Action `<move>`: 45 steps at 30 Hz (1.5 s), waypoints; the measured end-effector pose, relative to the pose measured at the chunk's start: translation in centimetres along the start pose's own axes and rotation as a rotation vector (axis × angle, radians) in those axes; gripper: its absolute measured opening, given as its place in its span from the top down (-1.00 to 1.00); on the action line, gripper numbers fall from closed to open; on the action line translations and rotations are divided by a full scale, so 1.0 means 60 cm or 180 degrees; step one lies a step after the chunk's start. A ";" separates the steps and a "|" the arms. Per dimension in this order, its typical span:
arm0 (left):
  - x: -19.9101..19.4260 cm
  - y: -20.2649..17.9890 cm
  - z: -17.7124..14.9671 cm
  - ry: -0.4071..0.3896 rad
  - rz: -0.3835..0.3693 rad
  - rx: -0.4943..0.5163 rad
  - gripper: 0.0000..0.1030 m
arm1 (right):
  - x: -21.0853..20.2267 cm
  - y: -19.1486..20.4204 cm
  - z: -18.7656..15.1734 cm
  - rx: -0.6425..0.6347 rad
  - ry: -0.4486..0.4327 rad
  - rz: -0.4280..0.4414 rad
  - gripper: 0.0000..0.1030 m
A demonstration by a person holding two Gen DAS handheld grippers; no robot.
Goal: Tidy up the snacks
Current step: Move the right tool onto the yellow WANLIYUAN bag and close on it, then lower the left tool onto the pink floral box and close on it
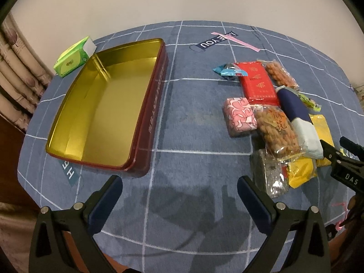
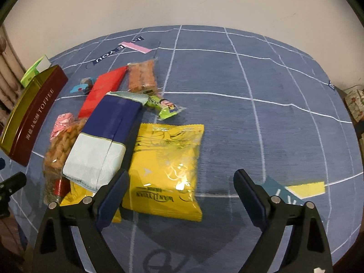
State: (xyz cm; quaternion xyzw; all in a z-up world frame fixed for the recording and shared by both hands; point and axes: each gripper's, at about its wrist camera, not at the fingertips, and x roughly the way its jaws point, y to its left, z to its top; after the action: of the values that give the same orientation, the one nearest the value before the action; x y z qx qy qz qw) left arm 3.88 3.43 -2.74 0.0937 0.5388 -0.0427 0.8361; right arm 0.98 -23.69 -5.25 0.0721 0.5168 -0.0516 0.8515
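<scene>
Blue grid-lined tablecloth (image 2: 250, 136) under snacks, plain pale wall (image 2: 182, 0) behind

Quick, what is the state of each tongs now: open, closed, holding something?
Left tongs: open, holding nothing.
Right tongs: open, holding nothing, above the yellow snack bag.

tin (image 1: 145, 104): 1 | yellow bags (image 2: 166, 170): 2 | twist packs (image 1: 276, 129): 2 | red box (image 1: 259, 83): 1 | claws (image 1: 179, 195): 2

home, curtain (image 1: 16, 72), checked tablecloth (image 1: 193, 125), snacks
</scene>
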 end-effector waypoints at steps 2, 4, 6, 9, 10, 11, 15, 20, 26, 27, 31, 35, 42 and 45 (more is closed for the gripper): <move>0.001 0.000 0.005 -0.0006 0.0000 0.0003 -0.99 | 0.004 0.002 0.002 0.0002 0.0003 0.0025 -0.78; 0.002 0.002 0.010 -0.0008 0.0003 -0.0002 -0.99 | 0.008 0.003 0.003 0.0015 0.0003 0.0037 -0.77; 0.003 0.005 0.014 -0.0007 0.0012 -0.0009 -0.99 | 0.010 0.002 0.004 0.0031 -0.0009 0.0031 -0.70; 0.005 0.008 0.017 -0.0003 0.0033 -0.0022 -0.99 | 0.013 -0.005 0.004 0.0028 0.0012 0.0065 -0.48; 0.006 0.010 0.019 -0.0002 0.0037 -0.0029 -0.99 | 0.015 -0.008 0.004 0.0053 0.0020 0.0076 -0.48; 0.006 0.010 0.021 0.0003 0.0040 -0.0030 -0.99 | 0.016 -0.010 0.004 0.0061 0.0018 0.0078 -0.48; 0.007 0.006 0.027 0.0004 0.0064 -0.0011 -0.99 | 0.021 -0.007 0.009 -0.0008 -0.0009 0.0066 -0.48; 0.009 0.006 0.035 0.0025 0.0069 -0.0035 -0.99 | 0.030 -0.003 0.018 -0.0115 -0.0033 0.0011 -0.49; 0.015 0.004 0.050 0.0064 0.0028 -0.0041 -0.99 | 0.030 0.000 0.023 -0.0225 -0.0089 0.0012 -0.17; 0.016 0.002 0.052 0.0073 -0.0001 -0.0049 -0.99 | 0.030 -0.002 0.022 -0.0222 -0.0103 0.0007 -0.15; 0.018 -0.006 0.060 0.0077 -0.0042 -0.0032 -0.99 | 0.027 -0.016 0.019 -0.0173 -0.0138 -0.0071 -0.09; 0.022 -0.011 0.075 0.0145 -0.0199 -0.0085 -0.99 | 0.026 -0.046 0.019 -0.0039 -0.0181 -0.0176 -0.09; 0.036 -0.019 0.117 0.0335 -0.0458 -0.0278 -0.98 | 0.028 -0.067 0.020 0.0056 -0.0205 -0.0191 -0.10; 0.046 -0.023 0.132 0.0453 -0.0560 -0.0348 -0.47 | 0.029 -0.066 0.020 0.0055 -0.0214 -0.0188 -0.10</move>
State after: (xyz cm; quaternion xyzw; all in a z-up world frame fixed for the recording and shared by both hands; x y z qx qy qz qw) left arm 11.85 0.58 -2.24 0.0031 0.6044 -0.0798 0.7927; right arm 2.18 -27.81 -6.50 0.0623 0.4894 -0.0836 0.8658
